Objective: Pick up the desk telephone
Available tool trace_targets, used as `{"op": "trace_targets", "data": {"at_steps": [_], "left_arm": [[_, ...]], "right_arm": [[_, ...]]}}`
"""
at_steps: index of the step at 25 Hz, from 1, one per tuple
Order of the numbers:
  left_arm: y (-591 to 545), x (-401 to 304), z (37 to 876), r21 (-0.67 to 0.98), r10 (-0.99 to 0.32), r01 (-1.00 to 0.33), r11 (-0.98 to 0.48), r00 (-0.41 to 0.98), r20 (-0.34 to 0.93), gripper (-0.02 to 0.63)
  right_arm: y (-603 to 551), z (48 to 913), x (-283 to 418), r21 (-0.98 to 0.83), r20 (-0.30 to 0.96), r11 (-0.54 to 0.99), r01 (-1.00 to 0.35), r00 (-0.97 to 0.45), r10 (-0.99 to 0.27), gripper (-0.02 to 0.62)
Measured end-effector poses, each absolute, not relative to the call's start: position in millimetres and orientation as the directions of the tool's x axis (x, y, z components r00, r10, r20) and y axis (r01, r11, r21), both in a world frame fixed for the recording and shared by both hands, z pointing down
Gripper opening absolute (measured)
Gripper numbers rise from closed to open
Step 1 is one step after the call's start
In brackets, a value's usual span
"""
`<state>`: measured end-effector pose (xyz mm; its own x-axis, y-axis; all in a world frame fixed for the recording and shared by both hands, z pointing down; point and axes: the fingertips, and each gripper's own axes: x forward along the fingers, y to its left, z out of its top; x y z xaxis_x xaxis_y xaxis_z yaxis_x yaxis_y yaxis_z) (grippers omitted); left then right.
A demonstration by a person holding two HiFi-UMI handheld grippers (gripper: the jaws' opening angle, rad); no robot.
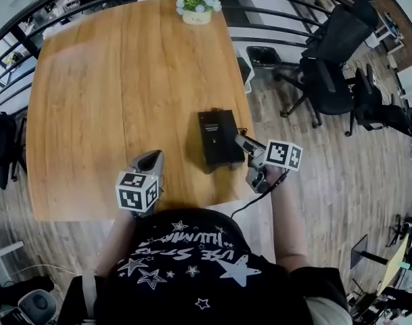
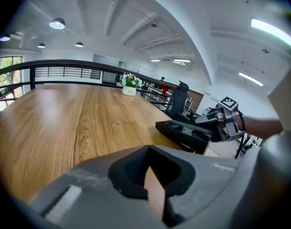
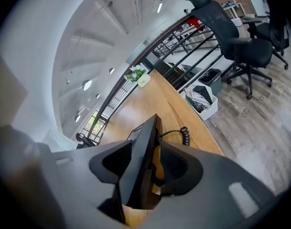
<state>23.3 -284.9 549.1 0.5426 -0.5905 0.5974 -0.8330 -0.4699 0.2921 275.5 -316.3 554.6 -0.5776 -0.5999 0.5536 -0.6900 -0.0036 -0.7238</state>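
Observation:
The black desk telephone (image 1: 216, 137) lies on the wooden table (image 1: 111, 93) near its right edge, its coiled cord (image 3: 183, 135) trailing at the far side. My right gripper (image 1: 241, 143) is open and straddles the phone's near right edge (image 3: 140, 161). One jaw lies along the phone's top face and the other stands apart from it, with wood showing in the gap. In the left gripper view the phone (image 2: 186, 132) and the right gripper (image 2: 217, 123) appear to the right. My left gripper (image 1: 151, 160) hovers over bare table left of the phone, its tips (image 2: 147, 151) together and nothing held.
A small white pot of flowers (image 1: 197, 5) stands at the table's far edge. Black office chairs (image 1: 331, 66) and a bin (image 1: 263, 56) stand on the floor right of the table. A dark railing (image 1: 287, 19) runs behind it.

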Motion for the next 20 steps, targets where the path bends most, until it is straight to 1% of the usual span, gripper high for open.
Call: {"op": "trace_targets", "data": {"at_steps": [5, 12, 16, 20], "left_arm": [[-291, 28, 553, 0.299, -0.571, -0.823, -0.482, 0.555, 0.606, 0.0], [-290, 27, 562, 0.312, -0.554, -0.82, -0.48, 0.559, 0.617, 0.0], [-289, 22, 570, 0.321, -0.542, -0.821, -0.472, 0.558, 0.629, 0.0], [-289, 20, 574, 0.33, -0.533, -0.82, -0.468, 0.56, 0.635, 0.0]], "right_arm": [[-323, 572, 267, -0.783, 0.543, -0.056, -0.62, -0.637, -0.547, 0.201], [-328, 583, 241, -0.865, 0.47, -0.027, -0.502, -0.788, -0.397, 0.204], [-327, 589, 234, -0.89, 0.442, -0.057, -0.453, -0.823, -0.356, 0.21], [-327, 591, 228, -0.903, 0.42, -0.056, -0.425, -0.851, -0.314, 0.215]]}}
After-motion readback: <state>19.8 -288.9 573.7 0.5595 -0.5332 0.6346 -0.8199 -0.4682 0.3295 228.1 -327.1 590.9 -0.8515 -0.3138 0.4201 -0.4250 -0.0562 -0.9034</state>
